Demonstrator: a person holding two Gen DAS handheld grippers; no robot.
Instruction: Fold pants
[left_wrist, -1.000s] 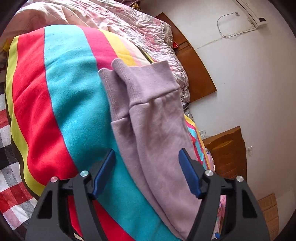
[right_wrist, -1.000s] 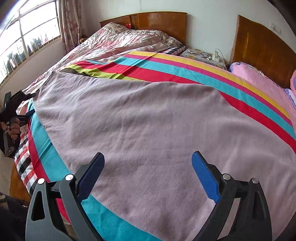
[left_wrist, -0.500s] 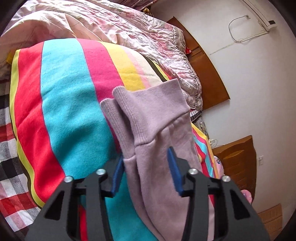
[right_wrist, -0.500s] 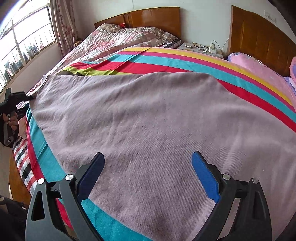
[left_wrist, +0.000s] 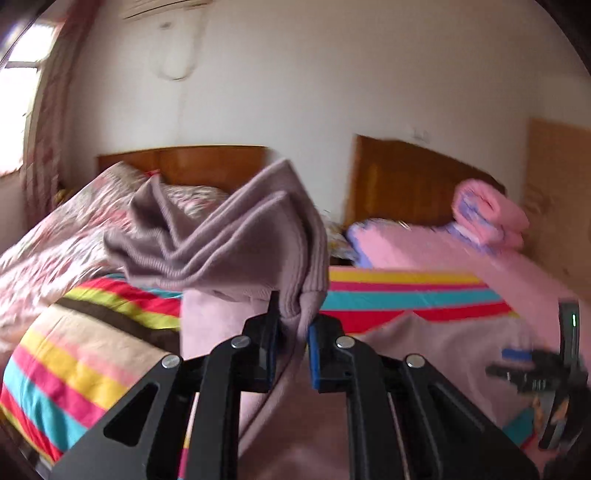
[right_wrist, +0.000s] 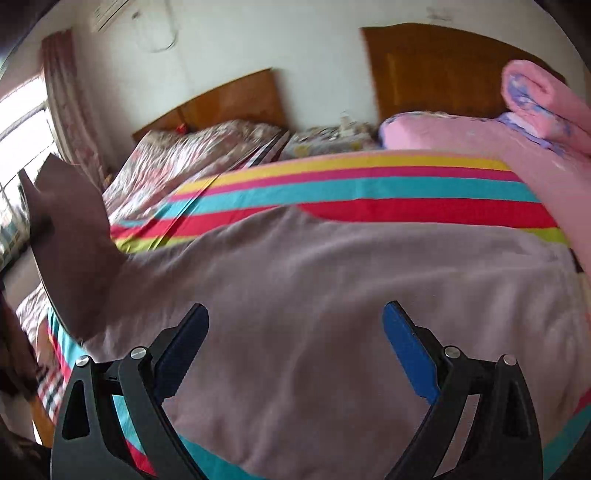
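The left hand-held gripper (left_wrist: 293, 332) has just been closing, and its blue-padded jaws now stand narrow, clamped on the ribbed cuff end of the mauve knitted pants (left_wrist: 236, 240). The gripped cuff is raised off the bed and bunches in folds directly ahead of and above the jaws, with the attached leg trailing down beneath them. The right hand-held gripper (right_wrist: 295, 347) holds nothing; its jaws stand wide, poised above the broad body of the same pants (right_wrist: 332, 295), which lies spread flat ahead of and beneath it. To the left of the right hand-held gripper, the lifted leg appears as a dark, blurred flap of fabric. The pants rest on a striped blanket (right_wrist: 369, 184) of yellow, pink, teal and red bands covering the bed. Beyond the blanket lie a floral quilt (right_wrist: 192, 155) and a rolled pink towel (right_wrist: 543, 107), backed by wooden headboards (right_wrist: 436, 66).
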